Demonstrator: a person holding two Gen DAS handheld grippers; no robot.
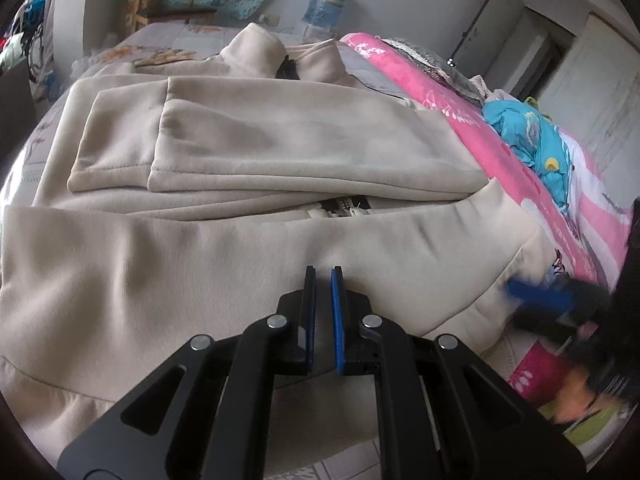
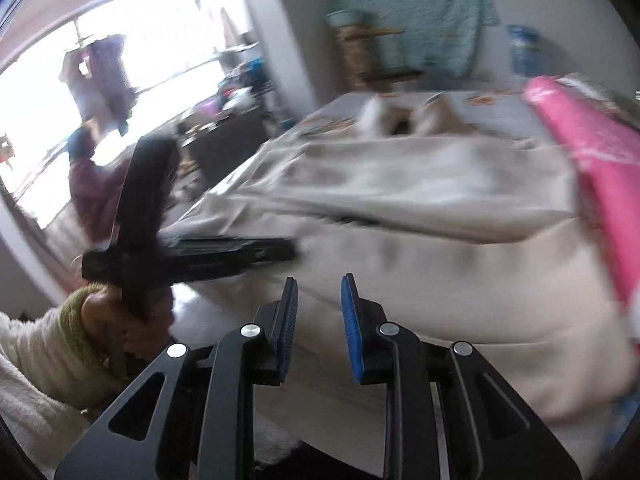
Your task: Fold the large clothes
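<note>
Bed (image 1: 168,36) under beige jacket (image 1: 280,152), pink blanket (image 1: 500,140) alongside

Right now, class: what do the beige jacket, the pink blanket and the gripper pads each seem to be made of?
Beige jacket: soft fleece or brushed knit, matte; it drapes in rounded folds with stitched hems. Pink blanket: plush, probably fleece, with a fuzzy surface and a white print. Left gripper pads: blue, likely rubber, on black frames of hard plastic or metal, with silver pins.
</note>
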